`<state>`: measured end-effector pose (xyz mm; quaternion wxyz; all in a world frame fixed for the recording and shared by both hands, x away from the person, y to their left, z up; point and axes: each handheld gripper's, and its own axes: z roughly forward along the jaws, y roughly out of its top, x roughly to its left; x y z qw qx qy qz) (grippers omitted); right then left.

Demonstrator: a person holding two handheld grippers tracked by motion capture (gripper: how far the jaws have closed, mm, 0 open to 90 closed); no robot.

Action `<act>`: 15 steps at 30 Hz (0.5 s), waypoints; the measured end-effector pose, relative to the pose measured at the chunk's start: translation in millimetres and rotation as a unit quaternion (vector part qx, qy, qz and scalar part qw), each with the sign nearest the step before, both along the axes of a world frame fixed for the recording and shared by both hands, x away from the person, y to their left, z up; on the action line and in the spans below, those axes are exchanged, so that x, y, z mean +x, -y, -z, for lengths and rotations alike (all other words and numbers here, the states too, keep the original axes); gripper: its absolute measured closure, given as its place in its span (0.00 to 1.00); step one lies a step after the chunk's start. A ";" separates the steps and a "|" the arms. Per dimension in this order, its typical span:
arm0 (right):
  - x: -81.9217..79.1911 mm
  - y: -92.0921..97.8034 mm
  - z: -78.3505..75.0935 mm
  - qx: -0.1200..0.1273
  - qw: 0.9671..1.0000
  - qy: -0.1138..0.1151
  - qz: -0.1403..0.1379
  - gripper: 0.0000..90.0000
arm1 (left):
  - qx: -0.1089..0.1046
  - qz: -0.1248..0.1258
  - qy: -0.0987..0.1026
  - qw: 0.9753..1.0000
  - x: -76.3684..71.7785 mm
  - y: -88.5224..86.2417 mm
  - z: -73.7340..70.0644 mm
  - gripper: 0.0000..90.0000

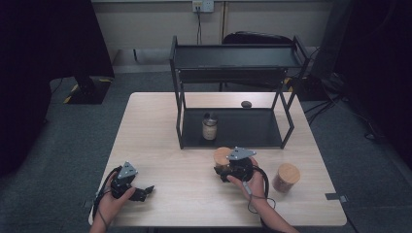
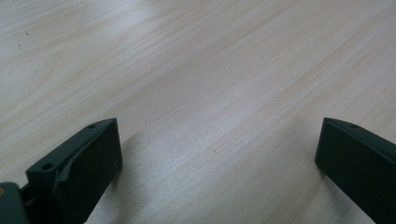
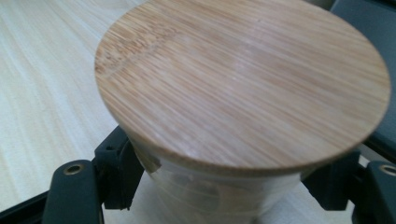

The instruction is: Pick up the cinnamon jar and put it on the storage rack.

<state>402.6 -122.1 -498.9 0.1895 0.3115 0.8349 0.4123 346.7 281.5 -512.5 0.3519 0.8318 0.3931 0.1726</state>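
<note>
At the desk's [image 1: 160, 126] front edge of the rack [image 1: 233, 127] | right gripper [image 1: 228, 167] grasping the glass jar [image 3: 201, 196] under its bamboo lid [image 3: 243, 84] | jar likely rigid, smooth, slippery, breakable; hold the wall, not the lid | left gripper [image 2: 217, 154] released, resting on bare desk.

No writing, label, brand or number can be read anywhere. The bamboo lid [image 3: 243, 84] is plain wood grain, the small jar [image 1: 209, 127] on the rack's lower shelf carries something pale (too small to tell whether it is a label), and the tabletop [image 2: 196, 70] is unmarked.
</note>
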 end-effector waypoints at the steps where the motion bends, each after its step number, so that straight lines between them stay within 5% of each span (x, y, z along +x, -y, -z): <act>1: 1.3 0.3 -0.1 -0.001 1.000 0.000 0.001 0.28 | 0.000 0.000 0.000 1.000 0.0 0.0 0.0 0.00; 15: 16.9 1.1 -5.9 -0.004 1.000 -0.006 0.011 0.28 | 0.000 0.000 0.000 1.000 0.0 0.0 0.0 0.00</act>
